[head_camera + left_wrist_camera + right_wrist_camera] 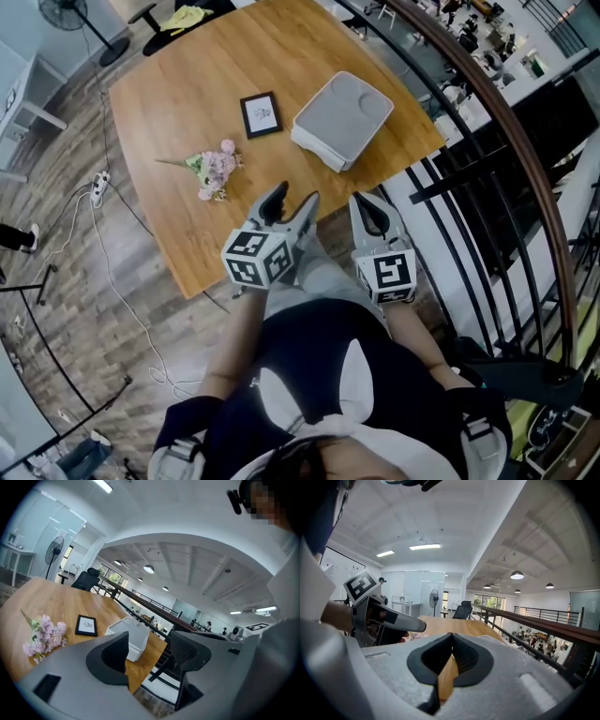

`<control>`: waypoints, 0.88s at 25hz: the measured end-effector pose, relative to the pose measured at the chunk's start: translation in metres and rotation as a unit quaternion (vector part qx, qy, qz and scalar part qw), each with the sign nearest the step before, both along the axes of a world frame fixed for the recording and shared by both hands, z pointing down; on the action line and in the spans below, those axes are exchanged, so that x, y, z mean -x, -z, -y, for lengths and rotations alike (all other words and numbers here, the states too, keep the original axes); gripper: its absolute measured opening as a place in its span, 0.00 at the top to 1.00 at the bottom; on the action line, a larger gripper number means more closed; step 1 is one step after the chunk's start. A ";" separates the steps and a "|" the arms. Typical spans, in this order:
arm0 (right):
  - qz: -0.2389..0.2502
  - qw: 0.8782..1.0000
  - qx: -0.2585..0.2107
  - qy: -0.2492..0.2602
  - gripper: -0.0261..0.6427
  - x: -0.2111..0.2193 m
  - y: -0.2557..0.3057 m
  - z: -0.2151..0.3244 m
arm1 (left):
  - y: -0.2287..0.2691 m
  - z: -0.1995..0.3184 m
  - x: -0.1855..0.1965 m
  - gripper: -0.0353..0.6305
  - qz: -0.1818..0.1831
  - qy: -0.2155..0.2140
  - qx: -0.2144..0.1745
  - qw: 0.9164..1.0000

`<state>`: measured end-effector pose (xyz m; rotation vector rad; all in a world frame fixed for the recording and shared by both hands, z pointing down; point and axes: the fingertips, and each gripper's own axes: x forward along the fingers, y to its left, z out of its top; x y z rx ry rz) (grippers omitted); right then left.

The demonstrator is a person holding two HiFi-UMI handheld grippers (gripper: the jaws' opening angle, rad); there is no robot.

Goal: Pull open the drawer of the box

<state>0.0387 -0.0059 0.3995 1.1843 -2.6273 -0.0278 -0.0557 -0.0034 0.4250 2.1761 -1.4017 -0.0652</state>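
Two grippers hover side by side at the near edge of the wooden table (178,112). The left gripper (150,651) view shows its jaws spread wide with nothing between them. The white box (129,634) stands ahead, well apart, partly behind the left-hand jaw, with a framed picture (86,625) and pink flowers (44,637) further out to that side. The right gripper (451,644) view shows its jaws pressed together and empty, with a strip of tabletop past them and the other tool close on its left. Only the head view shows the box ahead of both tools near the table's right edge, with bare wood between; its drawer cannot be made out. A dark railing (506,122) runs just right of the right gripper. The floor is wood plank, and a fan (66,11) stands beyond the far corner.
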 end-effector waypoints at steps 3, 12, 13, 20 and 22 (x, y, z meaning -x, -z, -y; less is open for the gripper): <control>-0.005 1.000 0.004 0.000 0.96 0.001 -0.002 0.014 | -0.006 0.015 0.001 0.52 -0.047 -0.003 0.018 0.999; -0.017 1.000 0.020 -0.002 0.96 0.008 -0.012 0.051 | -0.038 0.052 0.011 0.52 -0.120 0.006 0.075 0.990; -0.019 1.000 0.022 -0.002 0.96 0.010 -0.012 0.055 | -0.042 0.056 0.012 0.52 -0.126 0.007 0.081 0.989; -0.029 0.999 0.036 0.000 0.96 0.015 -0.022 0.079 | -0.064 0.081 0.014 0.52 -0.161 0.014 0.101 0.982; -0.030 0.999 0.041 0.000 0.96 0.016 -0.023 0.085 | -0.071 0.088 0.012 0.52 -0.167 0.013 0.110 0.980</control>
